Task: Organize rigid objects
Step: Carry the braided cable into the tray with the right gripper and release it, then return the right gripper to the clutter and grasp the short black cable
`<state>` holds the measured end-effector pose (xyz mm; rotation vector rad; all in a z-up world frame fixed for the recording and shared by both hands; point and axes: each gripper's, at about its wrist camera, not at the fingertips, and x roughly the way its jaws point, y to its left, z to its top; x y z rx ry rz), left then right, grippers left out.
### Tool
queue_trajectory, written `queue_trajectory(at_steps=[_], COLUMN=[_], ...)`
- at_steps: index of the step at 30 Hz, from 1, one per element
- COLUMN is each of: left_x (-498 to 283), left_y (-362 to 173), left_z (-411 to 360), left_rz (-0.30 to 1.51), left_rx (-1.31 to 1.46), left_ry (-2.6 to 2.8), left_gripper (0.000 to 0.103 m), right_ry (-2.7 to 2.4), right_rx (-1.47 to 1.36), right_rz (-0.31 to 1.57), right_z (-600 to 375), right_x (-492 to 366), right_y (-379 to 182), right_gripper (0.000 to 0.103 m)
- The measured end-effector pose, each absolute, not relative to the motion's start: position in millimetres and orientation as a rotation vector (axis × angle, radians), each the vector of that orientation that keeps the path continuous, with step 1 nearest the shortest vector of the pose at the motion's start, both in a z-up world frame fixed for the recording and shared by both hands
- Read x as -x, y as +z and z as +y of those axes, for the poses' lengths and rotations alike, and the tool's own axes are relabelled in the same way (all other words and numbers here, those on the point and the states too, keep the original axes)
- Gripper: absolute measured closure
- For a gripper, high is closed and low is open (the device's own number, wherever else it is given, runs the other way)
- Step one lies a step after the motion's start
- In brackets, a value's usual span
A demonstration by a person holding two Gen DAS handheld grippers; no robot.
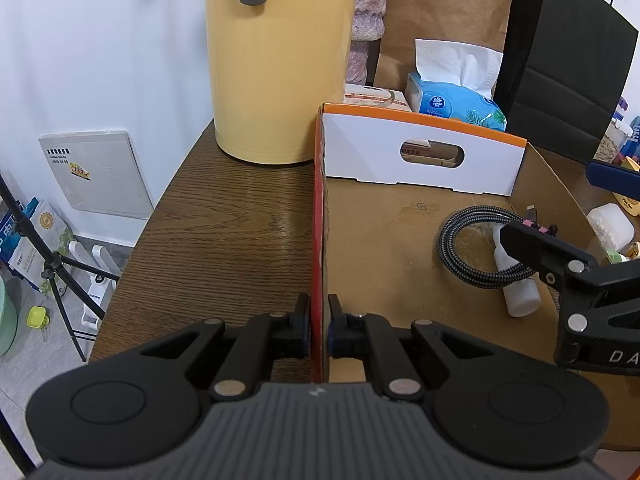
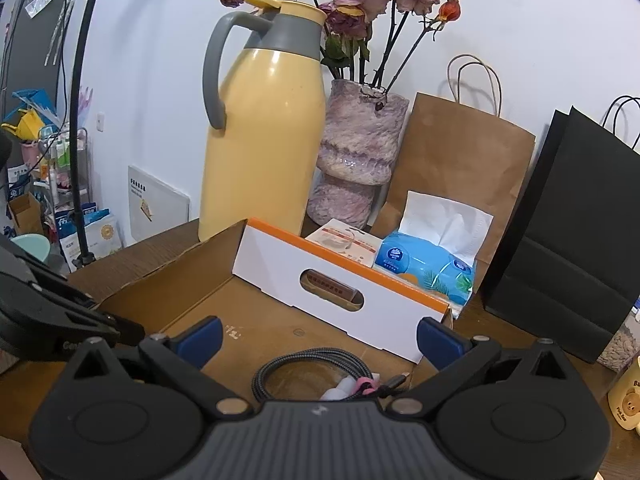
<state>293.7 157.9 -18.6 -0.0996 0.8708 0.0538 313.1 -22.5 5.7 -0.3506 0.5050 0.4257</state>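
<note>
Dark wood-grain table, slight sheen. Matt brown corrugated cardboard box, with a smooth white end panel. Glossy yellow thermos with matt grey handle. Braided fabric-sheathed cable. Translucent white plastic bottle. Kraft paper bag; matt black paper bag.

From my left wrist view the yellow thermos ran off the top edge, lid unseen. The right claw was cut by the right edge, so I couldn't read its gap there. The white bottle sat mostly behind the claw body in my right view, under the coiled cable. Print on the carton behind the box was too small.
</note>
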Motion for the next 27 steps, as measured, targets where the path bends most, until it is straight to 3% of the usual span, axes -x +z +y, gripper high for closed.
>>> queue_trajectory(at_steps=[27], left_x=[-293], left_y=[-19], left_z=[157], left_rz=[0.871], left_rx=[0.099], left_ry=[0.053], left_gripper=[0.094], right_ry=[0.339], right_rx=[0.272], right_rz=[0.442], right_z=[-72], right_x=[-303], right_y=[27], right_gripper=[0.000])
